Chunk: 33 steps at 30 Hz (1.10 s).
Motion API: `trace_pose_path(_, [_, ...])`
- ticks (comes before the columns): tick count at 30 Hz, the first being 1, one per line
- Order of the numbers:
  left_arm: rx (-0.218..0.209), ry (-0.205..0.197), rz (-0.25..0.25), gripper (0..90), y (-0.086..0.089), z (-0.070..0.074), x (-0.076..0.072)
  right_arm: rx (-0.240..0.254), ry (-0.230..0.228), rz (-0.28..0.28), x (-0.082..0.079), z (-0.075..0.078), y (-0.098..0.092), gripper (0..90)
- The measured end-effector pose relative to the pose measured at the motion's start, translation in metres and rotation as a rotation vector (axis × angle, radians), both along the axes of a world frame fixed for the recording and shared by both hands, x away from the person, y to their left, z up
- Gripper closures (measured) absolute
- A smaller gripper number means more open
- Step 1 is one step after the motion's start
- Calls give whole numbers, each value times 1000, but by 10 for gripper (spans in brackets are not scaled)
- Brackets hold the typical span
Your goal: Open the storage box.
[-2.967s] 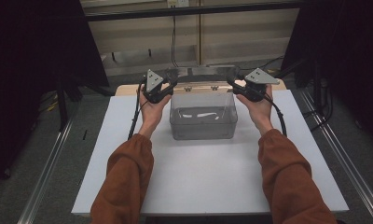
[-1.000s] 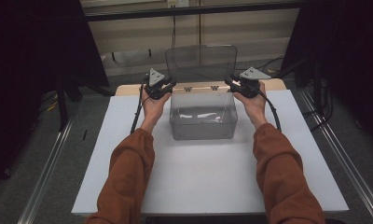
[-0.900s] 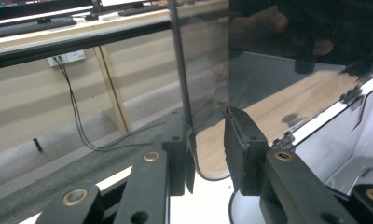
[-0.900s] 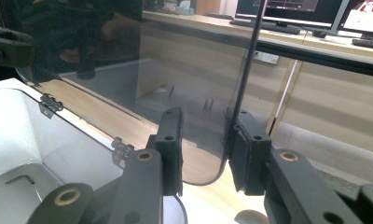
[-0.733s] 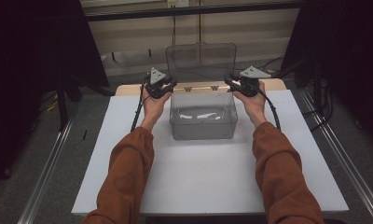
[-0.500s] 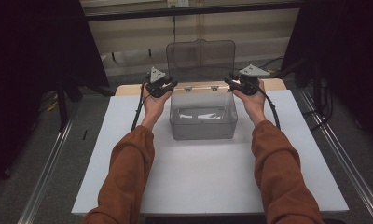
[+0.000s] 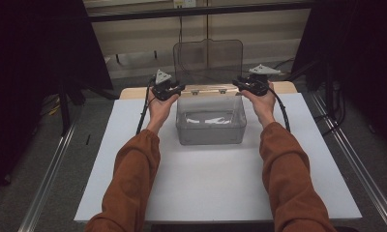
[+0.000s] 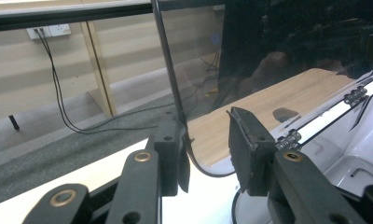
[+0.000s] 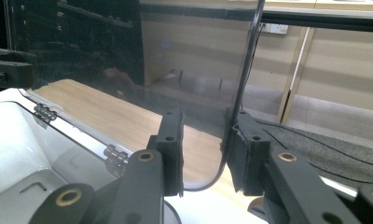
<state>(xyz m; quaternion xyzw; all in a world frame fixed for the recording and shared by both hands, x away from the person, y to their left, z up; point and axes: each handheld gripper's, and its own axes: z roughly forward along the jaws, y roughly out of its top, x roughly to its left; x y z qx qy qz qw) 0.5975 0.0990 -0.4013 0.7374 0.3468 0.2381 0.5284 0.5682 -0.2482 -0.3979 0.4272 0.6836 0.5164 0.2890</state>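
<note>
Lid (image 7: pixel 208 60) upright; both tongs' jaws loosely straddle its edges.

The open top of the clear plastic box (image 7: pixel 211 126) is left unobstructed from above; its upright transparent hinged lid (image 7: pixel 208 60) blocks passage behind; bare white tabletop (image 7: pixel 211 179) is left in front.

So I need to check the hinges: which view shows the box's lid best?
The high view: the whole lid stands upright behind the box. The left and right gripper views show its lower corners and side edges.
</note>
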Motion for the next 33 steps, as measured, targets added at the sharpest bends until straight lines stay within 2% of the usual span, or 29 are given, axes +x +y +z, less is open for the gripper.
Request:
trace_pose_path(1, [-20, 29, 3, 650, 0, 0, 2, 0, 2, 0, 1, 0, 0, 669])
trace_pose_path(3, [-16, 37, 6, 649, 0, 0, 2, 5, 10, -1, 1, 0, 0, 668])
trace_pose_path(6, [-12, 61, 1, 645, 0, 2, 5, -12, 30, 4, 3, 3, 0, 665])
trace_pose_path(9, [0, 91, -4, 638, 0, 5, 8, -7, 43, 3, 5, 3, -1, 657])
trace_pose_path(12, [-21, 114, 3, 633, -1, 5, 10, -1, 53, 0, 6, 2, 0, 651])
trace_pose_path(13, [-38, 134, 11, 630, -2, 5, 9, 19, 64, -8, 7, 2, 0, 645])
trace_pose_path(18, [-23, 132, 12, 614, -3, 5, 9, 23, 86, -16, 9, 2, 1, 634])
trace_pose_path(22, [-33, 135, 19, 576, -6, 2, 11, 10, 107, -25, 11, 3, 4, 607])
trace_pose_path(25, [-41, 138, 21, 565, -6, 1, 12, 5, 106, -26, 11, 2, 4, 601])
trace_pose_path(33, [-32, 184, 16, 563, -5, 5, 15, 17, 126, -31, 14, 1, 4, 587])
